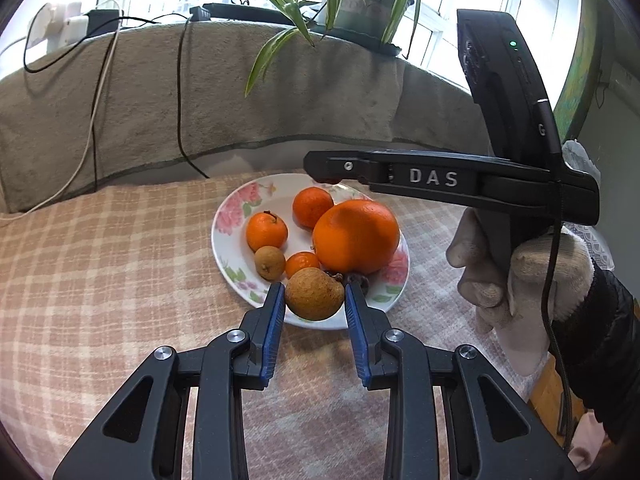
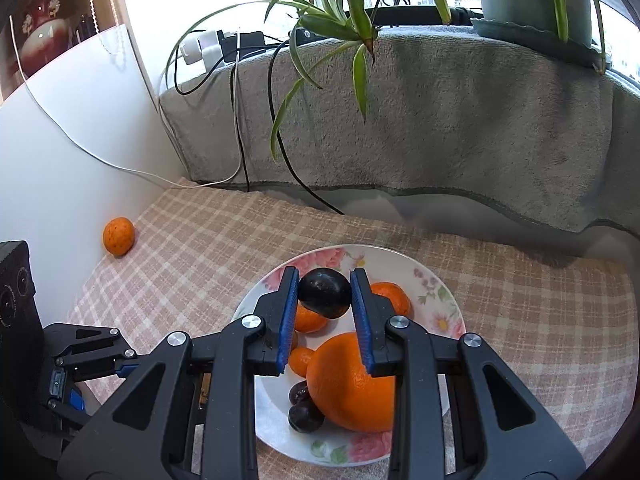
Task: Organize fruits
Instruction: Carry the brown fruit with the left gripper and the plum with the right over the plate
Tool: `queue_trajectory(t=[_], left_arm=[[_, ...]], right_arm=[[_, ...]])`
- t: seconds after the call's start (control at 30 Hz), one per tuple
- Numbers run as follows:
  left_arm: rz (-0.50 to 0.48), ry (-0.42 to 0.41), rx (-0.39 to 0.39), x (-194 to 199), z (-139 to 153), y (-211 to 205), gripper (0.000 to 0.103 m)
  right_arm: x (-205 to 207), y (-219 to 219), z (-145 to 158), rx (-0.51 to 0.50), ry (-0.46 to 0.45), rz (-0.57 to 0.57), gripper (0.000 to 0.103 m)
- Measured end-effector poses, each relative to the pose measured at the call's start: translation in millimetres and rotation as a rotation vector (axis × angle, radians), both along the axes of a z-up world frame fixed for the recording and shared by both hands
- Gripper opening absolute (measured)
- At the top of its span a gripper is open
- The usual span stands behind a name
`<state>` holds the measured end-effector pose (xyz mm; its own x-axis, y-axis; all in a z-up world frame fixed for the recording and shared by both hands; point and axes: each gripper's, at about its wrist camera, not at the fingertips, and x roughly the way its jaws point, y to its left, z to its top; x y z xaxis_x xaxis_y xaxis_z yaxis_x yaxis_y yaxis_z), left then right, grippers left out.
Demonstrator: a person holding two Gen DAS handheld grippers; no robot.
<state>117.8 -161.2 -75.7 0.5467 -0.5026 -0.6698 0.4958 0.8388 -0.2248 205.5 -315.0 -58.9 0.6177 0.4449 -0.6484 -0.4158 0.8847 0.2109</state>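
A flowered white plate (image 1: 228, 240) on the checked cloth holds a big orange (image 1: 356, 236), small tangerines (image 1: 267, 231), a small brown longan (image 1: 270, 263) and dark fruits. My left gripper (image 1: 315, 298) is shut on a larger brown longan (image 1: 314, 294) over the plate's near rim. My right gripper (image 2: 325, 294) is shut on a dark round fruit (image 2: 325, 294) above the plate (image 2: 444, 300); the big orange (image 2: 348, 384) and two dark fruits (image 2: 304, 416) lie below it. In the left wrist view the right gripper (image 1: 320, 168) reaches over the plate's far side.
A lone tangerine (image 2: 118, 236) lies on the cloth by the left wall. A towel-covered ledge (image 1: 200, 92) with a potted spider plant (image 1: 360, 0), chargers and hanging cables (image 1: 96, 120) stands behind the plate. The gloved hand (image 1: 516, 272) is at the right.
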Motion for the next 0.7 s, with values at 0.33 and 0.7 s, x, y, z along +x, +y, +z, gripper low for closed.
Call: queue_trajectory(t=[0.33,0.7], left_arm=[[0.0,0.0,0.002,8,-2,-5,0.029],[0.004,-0.004,0.0,11,-5,-7,0.029]], right_arm=[[8,1,-5,-0.002,0.016,-0.019,0.028],[11,1,-8,-0.007,0.023,-0.035,0.028]])
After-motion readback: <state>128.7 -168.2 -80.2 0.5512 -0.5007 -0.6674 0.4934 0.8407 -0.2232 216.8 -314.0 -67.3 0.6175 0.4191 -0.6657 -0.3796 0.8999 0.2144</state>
